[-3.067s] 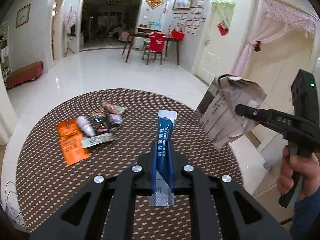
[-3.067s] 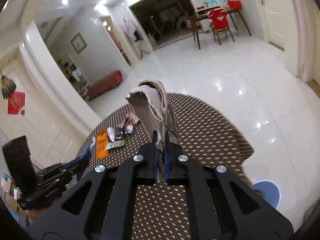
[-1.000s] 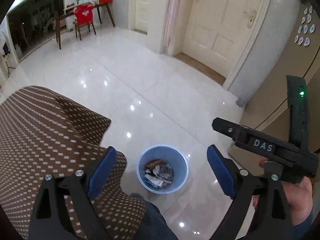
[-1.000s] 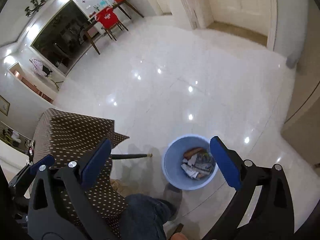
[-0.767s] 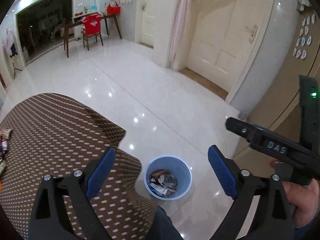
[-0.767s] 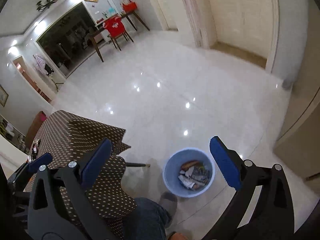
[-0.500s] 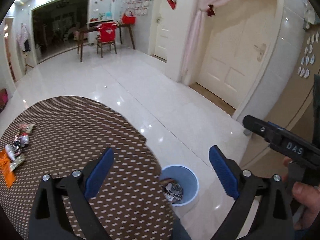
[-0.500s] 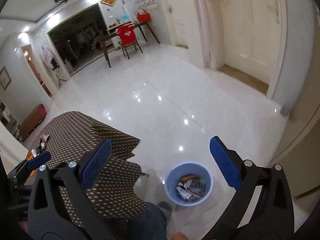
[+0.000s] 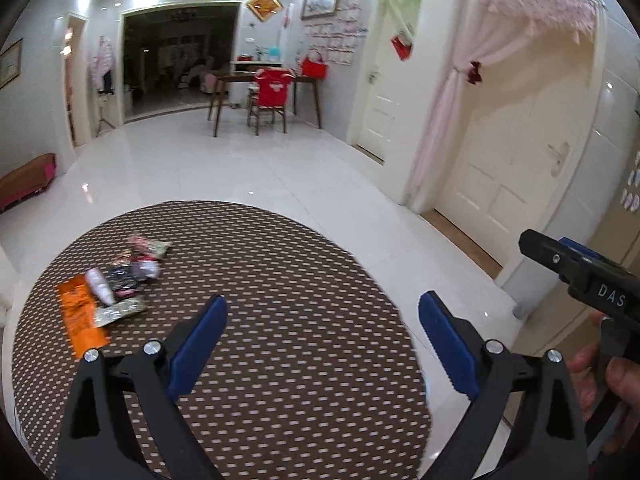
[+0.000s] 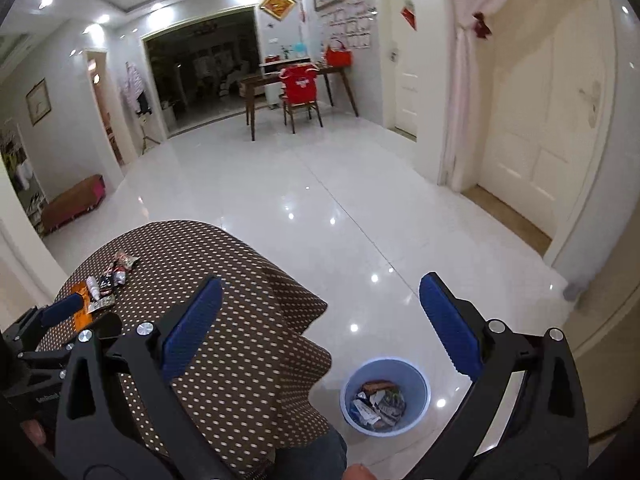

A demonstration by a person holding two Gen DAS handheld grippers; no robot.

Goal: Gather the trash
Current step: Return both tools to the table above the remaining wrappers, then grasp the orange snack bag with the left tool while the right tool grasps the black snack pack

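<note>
Both the left gripper (image 9: 320, 334) and right gripper (image 10: 318, 324) hung empty, fingers spread, probably lining up for the wrapper pile (image 9: 116, 284) left on the table (image 9: 280, 280).

Both units same build: left gripper (image 9: 322, 340) and right gripper (image 10: 320, 320) have matte black triangulated link arms with cut-out windows, silver pivot screws, and ribbed blue pads (image 9: 444, 344) on the fingers. White "DAS" lettering shows on the black body of the right unit from the left wrist view. Bare skin on the right hand (image 9: 612, 384) at the handle, dark blue trouser leg (image 10: 308, 456) below.
</note>
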